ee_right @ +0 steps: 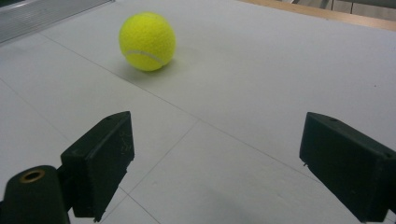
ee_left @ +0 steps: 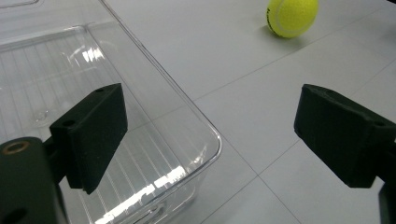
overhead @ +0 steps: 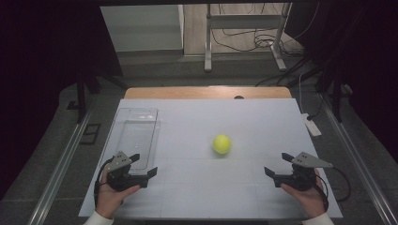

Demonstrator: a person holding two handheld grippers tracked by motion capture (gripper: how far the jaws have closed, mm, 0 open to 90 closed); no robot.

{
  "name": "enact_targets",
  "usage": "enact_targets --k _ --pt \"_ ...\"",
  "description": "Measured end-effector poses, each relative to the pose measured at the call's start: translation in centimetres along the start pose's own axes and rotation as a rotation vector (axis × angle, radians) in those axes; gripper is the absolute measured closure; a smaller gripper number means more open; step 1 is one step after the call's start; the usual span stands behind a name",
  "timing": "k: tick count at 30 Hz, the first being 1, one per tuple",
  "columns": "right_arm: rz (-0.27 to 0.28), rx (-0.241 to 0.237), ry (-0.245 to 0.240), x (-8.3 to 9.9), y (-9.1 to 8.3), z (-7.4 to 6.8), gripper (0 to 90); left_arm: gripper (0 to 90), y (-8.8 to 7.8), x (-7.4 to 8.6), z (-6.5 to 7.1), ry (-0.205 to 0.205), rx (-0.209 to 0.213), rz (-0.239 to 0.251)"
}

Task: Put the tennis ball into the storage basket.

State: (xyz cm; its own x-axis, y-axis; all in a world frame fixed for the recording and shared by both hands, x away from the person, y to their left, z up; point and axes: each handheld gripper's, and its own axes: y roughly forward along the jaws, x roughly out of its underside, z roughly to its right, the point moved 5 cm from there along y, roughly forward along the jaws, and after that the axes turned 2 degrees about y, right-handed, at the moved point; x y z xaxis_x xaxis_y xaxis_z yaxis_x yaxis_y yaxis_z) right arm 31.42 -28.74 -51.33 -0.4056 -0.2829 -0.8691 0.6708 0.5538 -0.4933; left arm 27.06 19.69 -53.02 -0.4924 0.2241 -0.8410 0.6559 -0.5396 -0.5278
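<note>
1. While both of our hands rest near the desk's (overhead: 263, 117) near edge, we hold the left gripper (overhead: 143, 165) by the near-left corner and the right gripper (overhead: 278, 164) by the near-right corner, well apart from each other.
2. We keep the left gripper's jaws spread wide with nothing between them; in the left gripper view they frame the near corner of the clear bin (ee_left: 140, 154) and a stretch of bare desk.
3. We keep the right gripper's jaws spread just as wide and just as empty (the right gripper view shows only white surface in the gap).
4. The tennis ball (overhead: 221, 144) lies loose on the desk, roughly at the middle and a little towards the right, apart from the bin and from both grippers.
5. The clear bin (overhead: 136, 136) lies along the desk's left edge, its long side running from the near edge towards the far one; we see nothing inside it.
6. We judge that the work in hand is to lift the ball into the bin, and that nothing of it is done yet.
7. The right gripper looks across open desk straight at the tennis ball (ee_right: 147, 41), so we take it as the likelier one to reach.
8. The left gripper sits just beside the bin, probably so that it can steady the light container.
9. Spread jaws suit a round ball, which could roll off if nudged.
</note>
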Motion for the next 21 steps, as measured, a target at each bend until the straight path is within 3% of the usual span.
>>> enact_targets --k 21 --pt "-0.008 -0.009 -0.003 0.16 0.10 -0.09 11.3 11.0 0.05 0.06 0.03 0.005 0.000 -0.005"
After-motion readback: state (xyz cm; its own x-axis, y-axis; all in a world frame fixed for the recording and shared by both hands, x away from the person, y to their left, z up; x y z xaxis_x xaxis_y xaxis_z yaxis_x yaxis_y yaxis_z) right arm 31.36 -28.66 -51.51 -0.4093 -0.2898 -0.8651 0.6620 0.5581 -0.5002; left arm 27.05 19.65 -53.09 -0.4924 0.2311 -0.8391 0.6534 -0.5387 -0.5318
